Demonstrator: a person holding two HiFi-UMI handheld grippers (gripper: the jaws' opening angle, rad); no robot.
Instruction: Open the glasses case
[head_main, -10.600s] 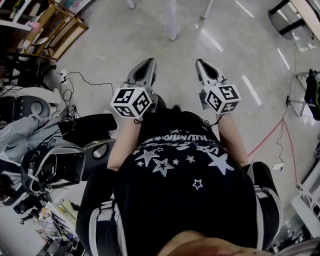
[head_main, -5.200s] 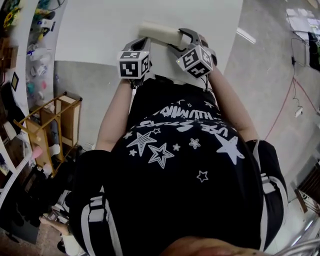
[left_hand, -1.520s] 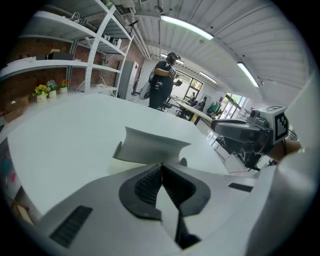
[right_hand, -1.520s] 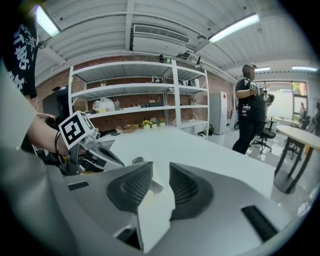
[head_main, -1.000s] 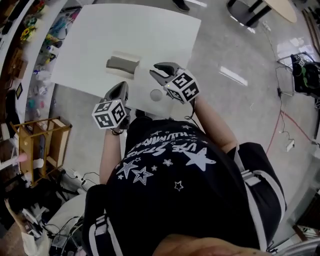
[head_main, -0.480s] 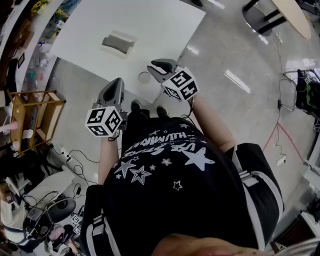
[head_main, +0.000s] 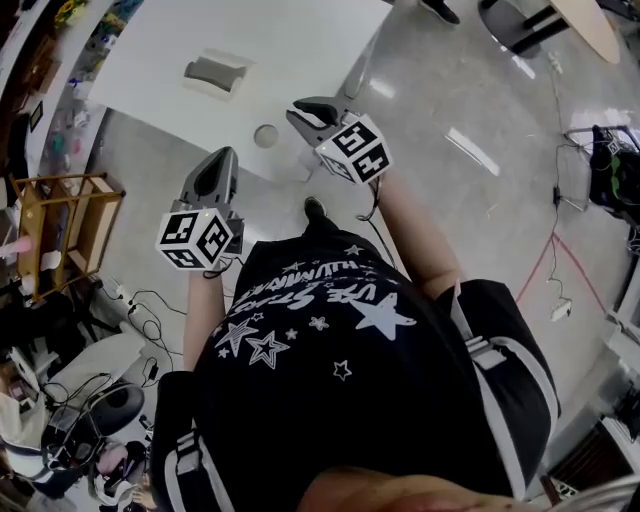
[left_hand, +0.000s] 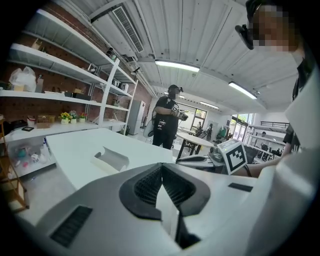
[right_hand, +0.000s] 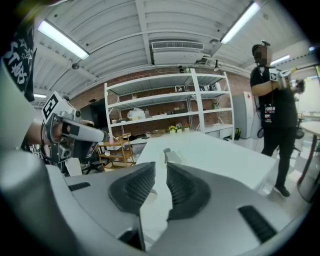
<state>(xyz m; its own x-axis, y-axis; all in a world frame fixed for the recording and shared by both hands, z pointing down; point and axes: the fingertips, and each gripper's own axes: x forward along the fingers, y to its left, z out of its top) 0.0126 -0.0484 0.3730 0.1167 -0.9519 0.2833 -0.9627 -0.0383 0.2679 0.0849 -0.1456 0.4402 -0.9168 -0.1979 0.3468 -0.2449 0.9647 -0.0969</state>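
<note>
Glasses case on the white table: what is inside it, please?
The glasses case lies open. Only its grey lining shows, and no glasses are seen in it. Its own rim may cover a part of the bottom.

We see a big white table (head_main: 300, 40) on a shiny grey floor (head_main: 470, 110). Tall white shelves (right_hand: 165, 100) stand by a red brick wall (left_hand: 50, 80). Long bright lights (left_hand: 177, 65) shine on the white ceiling (left_hand: 200, 30). A small wooden rack (head_main: 60, 215) stands near the table.
</note>
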